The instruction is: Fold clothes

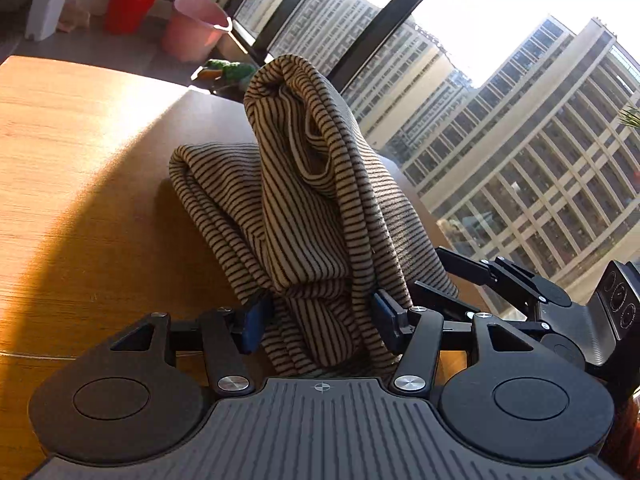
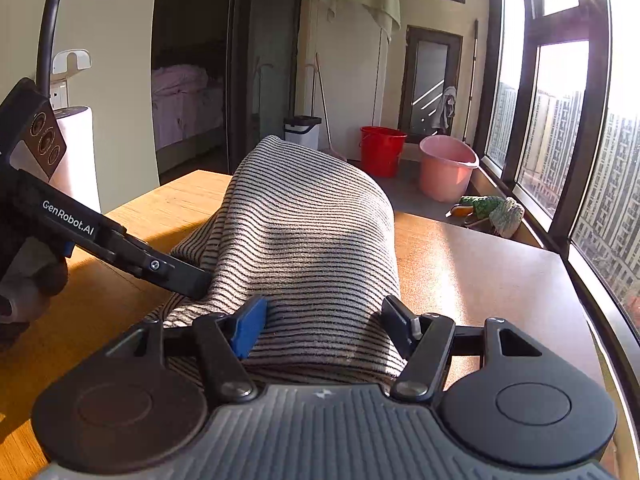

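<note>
A beige garment with thin dark stripes (image 1: 304, 184) is bunched into a thick folded bundle and rises in a hump above the wooden table (image 1: 80, 200). My left gripper (image 1: 320, 320) is shut on the near end of the bundle, and its blue pads press both sides. In the right wrist view the same garment (image 2: 304, 232) arches over the table (image 2: 480, 264), with my right gripper (image 2: 324, 320) shut on its near edge. The left gripper's fingers (image 2: 176, 276) enter the cloth from the left. From the right, the other gripper's fingers (image 1: 472, 270) reach into it.
A red bucket (image 2: 382, 150), a pink bucket (image 2: 446, 166) and a white bin (image 2: 302, 132) stand on the floor beyond the table. Green and white items (image 2: 490, 208) lie by the window. A large window wall (image 2: 560, 140) runs along the table's right edge.
</note>
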{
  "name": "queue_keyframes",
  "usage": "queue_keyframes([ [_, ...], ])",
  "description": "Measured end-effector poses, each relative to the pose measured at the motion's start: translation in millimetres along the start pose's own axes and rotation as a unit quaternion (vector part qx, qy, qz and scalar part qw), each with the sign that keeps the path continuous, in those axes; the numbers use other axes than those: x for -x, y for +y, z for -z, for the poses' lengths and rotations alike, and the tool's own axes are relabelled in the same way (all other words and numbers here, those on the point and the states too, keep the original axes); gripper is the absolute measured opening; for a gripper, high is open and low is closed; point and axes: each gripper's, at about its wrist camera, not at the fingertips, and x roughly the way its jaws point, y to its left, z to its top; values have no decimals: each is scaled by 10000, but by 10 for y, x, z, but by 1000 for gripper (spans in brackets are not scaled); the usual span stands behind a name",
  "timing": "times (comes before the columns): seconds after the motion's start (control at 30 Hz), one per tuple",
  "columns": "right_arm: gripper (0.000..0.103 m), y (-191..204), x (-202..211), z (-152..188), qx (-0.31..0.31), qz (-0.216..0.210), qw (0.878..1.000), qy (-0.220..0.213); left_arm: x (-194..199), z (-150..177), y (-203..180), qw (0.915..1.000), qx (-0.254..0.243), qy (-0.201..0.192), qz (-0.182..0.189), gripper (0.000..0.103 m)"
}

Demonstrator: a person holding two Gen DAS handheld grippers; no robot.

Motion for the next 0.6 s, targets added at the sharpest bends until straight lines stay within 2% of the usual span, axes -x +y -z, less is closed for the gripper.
queue_keyframes([
  [0.17, 64, -6, 50, -36, 64, 32, 10000, -14, -11, -41, 71, 9999, 44, -29, 103, 60],
  [0.23, 64, 45, 72, -75, 117, 38, 9998, -155, 77, -59, 113, 9998, 107, -142, 22, 60],
  [0.37, 64, 180, 110, -157, 142, -214, 9986, -453, 241, -121, 168, 9986, 197, -363, -317, 57],
  [0.47, 60, 281, 73, -165, 243, -399, 9980, -432, 277, -155, 172, 9974, 145, -364, -597, 55],
  [0.53, 60, 317, -25, -110, 295, -450, 9983, -217, 264, -145, 164, 9962, -18, -326, -801, 54],
  [0.6, 60, 330, -66, -48, 306, -447, 9984, -190, 203, -121, 124, 9945, -198, -275, -986, 53],
])
